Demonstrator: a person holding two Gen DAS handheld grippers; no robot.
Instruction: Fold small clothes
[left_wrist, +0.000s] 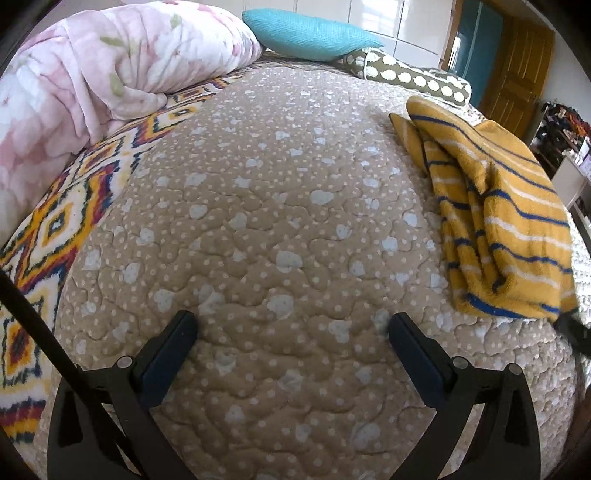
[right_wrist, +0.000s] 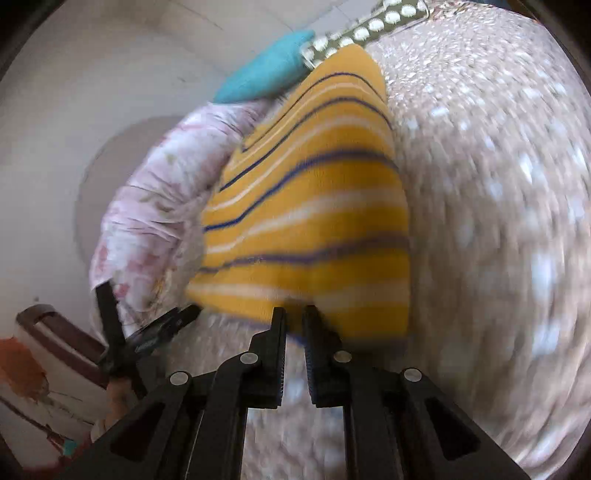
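Closest to us, our right gripper (right_wrist: 294, 314) is pinching the near hem of the mustard-yellow terry garment with blue and white stripes (right_wrist: 314, 206), its long axis running straight away from those nearly closed fingers. Our left gripper (left_wrist: 291, 325) is hovering spread and empty over the beige quilted cloud-print bedspread (left_wrist: 266, 206), the garment lying well off to its right. Farther back, the turquoise pillow (left_wrist: 310, 33) is resting.
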